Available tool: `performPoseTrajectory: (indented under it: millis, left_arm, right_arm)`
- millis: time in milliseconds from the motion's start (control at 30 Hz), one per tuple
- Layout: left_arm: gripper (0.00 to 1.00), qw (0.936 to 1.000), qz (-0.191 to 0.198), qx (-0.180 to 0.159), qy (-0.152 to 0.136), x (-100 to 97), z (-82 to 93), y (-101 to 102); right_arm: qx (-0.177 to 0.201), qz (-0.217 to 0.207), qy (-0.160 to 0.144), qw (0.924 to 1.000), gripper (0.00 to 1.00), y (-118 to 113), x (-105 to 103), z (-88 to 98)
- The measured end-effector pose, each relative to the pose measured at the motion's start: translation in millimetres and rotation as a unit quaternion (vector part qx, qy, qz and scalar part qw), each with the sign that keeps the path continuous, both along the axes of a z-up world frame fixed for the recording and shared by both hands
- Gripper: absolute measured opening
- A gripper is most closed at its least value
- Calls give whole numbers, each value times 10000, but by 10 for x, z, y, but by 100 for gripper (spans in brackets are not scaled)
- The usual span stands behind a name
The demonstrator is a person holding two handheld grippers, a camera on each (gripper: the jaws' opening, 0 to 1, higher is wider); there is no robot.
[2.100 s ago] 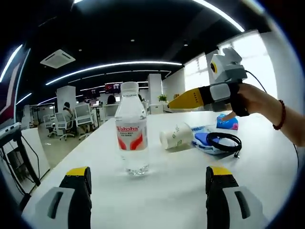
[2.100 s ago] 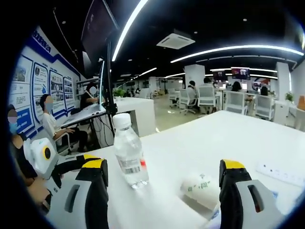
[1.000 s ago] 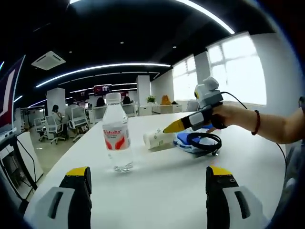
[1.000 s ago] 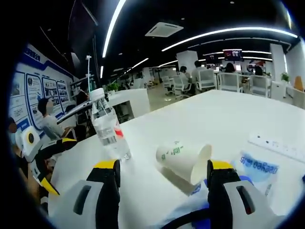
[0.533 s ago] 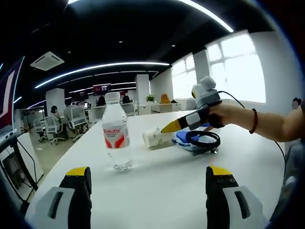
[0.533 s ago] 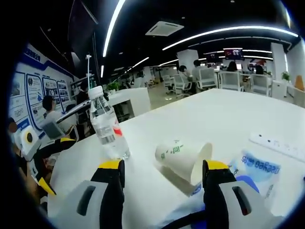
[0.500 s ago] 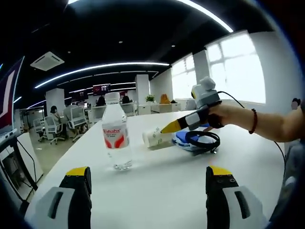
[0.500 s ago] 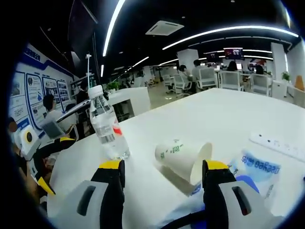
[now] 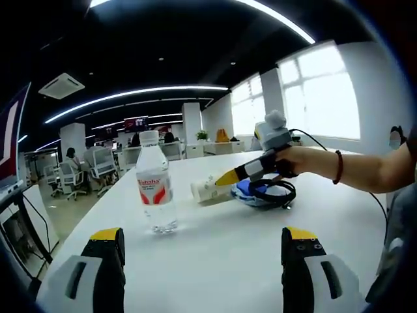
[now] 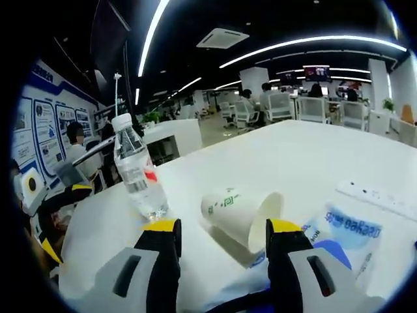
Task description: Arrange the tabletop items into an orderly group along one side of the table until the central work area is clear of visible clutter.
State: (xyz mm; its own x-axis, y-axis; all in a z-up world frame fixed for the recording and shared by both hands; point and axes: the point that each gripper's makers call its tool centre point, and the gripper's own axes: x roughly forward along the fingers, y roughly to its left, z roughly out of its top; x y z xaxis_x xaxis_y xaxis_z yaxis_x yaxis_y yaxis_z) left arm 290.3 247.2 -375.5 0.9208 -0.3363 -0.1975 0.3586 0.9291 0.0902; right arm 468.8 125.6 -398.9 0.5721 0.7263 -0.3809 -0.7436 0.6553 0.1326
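Note:
A clear water bottle [image 9: 155, 186] with a red label stands upright on the white table [image 9: 215, 261]. Right of it a white paper cup [image 9: 203, 189] lies on its side. My left gripper [image 9: 205, 238] is open near the table's front edge, well short of the bottle, with nothing between its fingers. My right gripper [image 9: 228, 176], held by a hand, reaches in from the right, its yellow tip at the cup. In the right gripper view the cup [image 10: 238, 208] lies just beyond my right gripper [image 10: 221, 228], mouth to the right. Its jaws stand apart at about the cup's width. The bottle [image 10: 137, 173] stands left.
A blue item with a coiled black cable [image 9: 270, 192] lies behind the cup. A blue tissue pack [image 10: 345, 225] and a white power strip [image 10: 381, 195] lie at the right. My left gripper [image 10: 39, 195] shows at the table's left edge. Office chairs and seated people fill the background.
My right gripper has come lower and nearer to the lying cup, and its jaws have narrowed. The left gripper has drawn back a little; bottle and cup have not moved.

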Motion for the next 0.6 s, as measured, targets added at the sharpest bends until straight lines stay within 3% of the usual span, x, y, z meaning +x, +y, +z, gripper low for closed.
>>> performPoseTrajectory:
  millis: [100,200,600]
  left_arm:
    - [100,10000,-10,-18,-18,-5,1,-5]
    - [100,10000,-4,-29,-24,-14,-4,-5]
    - [100,10000,6,30,-10,-18,-8,-3]
  right_arm:
    - [-60,-54,-97,9999,37,-20,34,3]
    - [124,-128,-44,9998,36,-28,69,16]
    - [11,-198,13,9998,24,-69,112,-66]
